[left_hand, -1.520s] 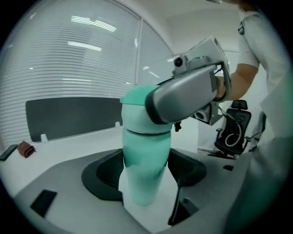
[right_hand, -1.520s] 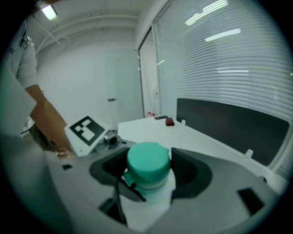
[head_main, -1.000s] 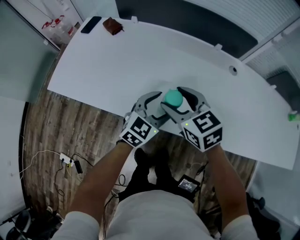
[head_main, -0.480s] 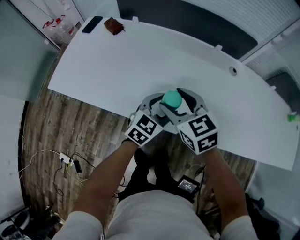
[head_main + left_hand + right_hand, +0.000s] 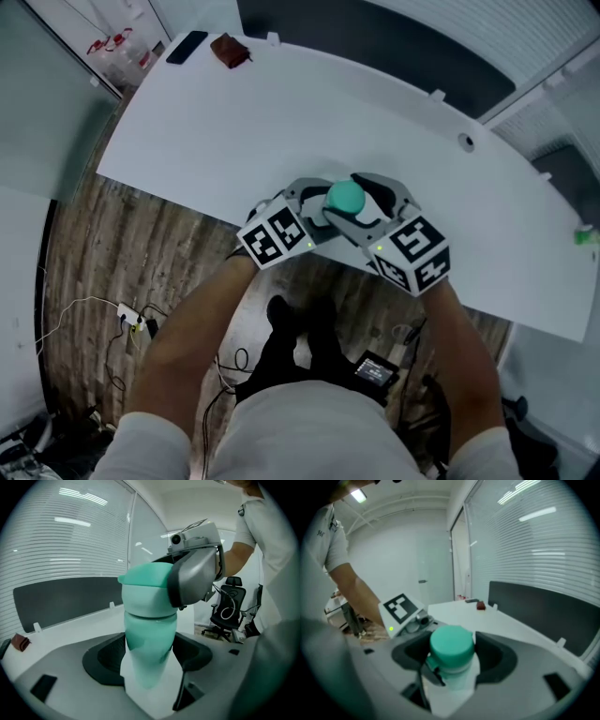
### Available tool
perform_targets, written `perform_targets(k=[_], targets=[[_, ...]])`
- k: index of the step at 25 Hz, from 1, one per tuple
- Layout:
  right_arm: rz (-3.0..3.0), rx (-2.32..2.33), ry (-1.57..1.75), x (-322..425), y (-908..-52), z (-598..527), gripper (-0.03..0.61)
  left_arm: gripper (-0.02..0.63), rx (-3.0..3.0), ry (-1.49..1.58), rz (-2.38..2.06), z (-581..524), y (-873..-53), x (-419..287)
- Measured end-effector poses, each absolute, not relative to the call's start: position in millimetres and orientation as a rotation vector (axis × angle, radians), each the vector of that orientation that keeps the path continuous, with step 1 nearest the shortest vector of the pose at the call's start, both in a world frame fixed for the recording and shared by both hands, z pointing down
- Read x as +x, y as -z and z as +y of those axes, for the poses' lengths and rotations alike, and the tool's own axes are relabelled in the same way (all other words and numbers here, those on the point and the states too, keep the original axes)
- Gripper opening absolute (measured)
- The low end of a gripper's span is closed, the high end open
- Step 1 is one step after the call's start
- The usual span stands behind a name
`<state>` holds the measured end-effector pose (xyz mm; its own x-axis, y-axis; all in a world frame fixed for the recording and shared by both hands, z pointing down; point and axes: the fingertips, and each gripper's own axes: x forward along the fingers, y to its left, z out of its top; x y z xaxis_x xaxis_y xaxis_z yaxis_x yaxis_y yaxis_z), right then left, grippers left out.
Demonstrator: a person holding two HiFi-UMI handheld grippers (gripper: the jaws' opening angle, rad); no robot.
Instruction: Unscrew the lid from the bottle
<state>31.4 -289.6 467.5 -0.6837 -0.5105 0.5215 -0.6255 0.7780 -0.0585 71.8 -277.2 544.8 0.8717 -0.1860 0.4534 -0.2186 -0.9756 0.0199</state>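
Bottle [image 5: 149, 641] in left tool [image 5: 322, 208], its lid [image 5: 345, 197] in right tool [image 5: 362, 204].

No text, label, brand or number can be read on anything in these views.

The left gripper [image 5: 317, 210] pivots about the bottle [image 5: 149, 648], its marker cube [image 5: 275, 236] swinging left toward the table [image 5: 234, 122] edge, while the right gripper [image 5: 360, 203] shifts slightly rightward.

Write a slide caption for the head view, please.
Left hand-held gripper clamps the green bottle; right hand-held gripper grips its lid at the white table.
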Motion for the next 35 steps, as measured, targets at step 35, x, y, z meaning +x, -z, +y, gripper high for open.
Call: perform_targets(k=[35], targets=[[-2.431,1.023,-0.368,31,-469,-290,0.305,0.318,2.875,-0.600,-0.794,-277,-539,58]])
